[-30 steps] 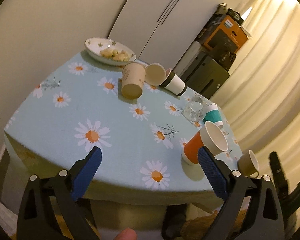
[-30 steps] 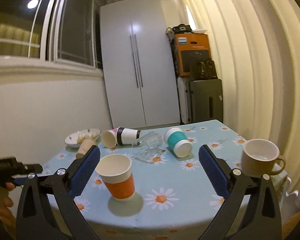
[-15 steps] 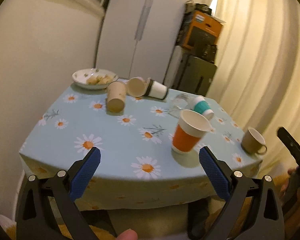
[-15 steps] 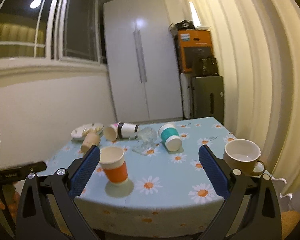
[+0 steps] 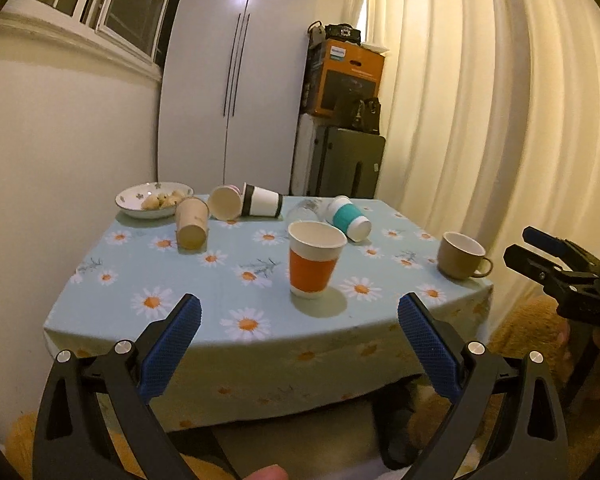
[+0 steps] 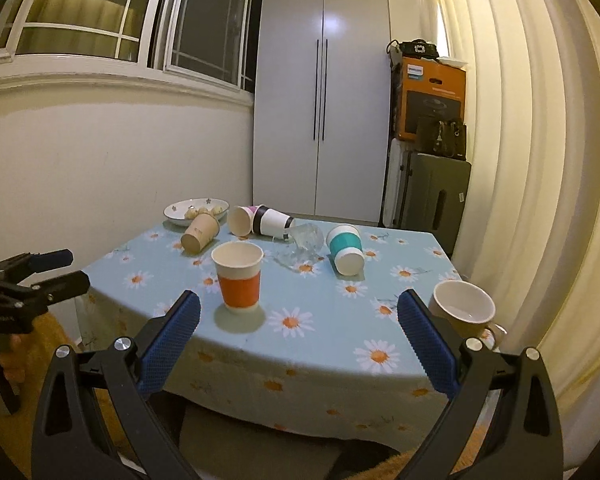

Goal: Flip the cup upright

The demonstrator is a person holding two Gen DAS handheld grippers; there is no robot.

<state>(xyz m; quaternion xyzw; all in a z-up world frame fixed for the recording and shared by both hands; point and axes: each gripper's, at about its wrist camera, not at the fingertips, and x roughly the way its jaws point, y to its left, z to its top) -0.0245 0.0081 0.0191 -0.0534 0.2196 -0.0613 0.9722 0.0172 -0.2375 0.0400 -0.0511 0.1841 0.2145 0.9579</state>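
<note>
Orange cup (image 5: 315,262) upright, both my grippers released
Bowl (image 5: 152,200) at 11 o'clock holds food; teal cup (image 5: 348,218) lies tipped on daisy tablecloth (image 5: 204,280)

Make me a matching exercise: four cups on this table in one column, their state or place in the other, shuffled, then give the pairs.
1. orange-banded cup
2. teal-banded cup
3. tan mug
4. plain brown cup

A. on its side beside the clear glass
B. upright at the table's right corner
C. on its side next to the bowl
D. upright, near the front edge

Pairs: 1-D, 2-A, 3-B, 4-C
</note>
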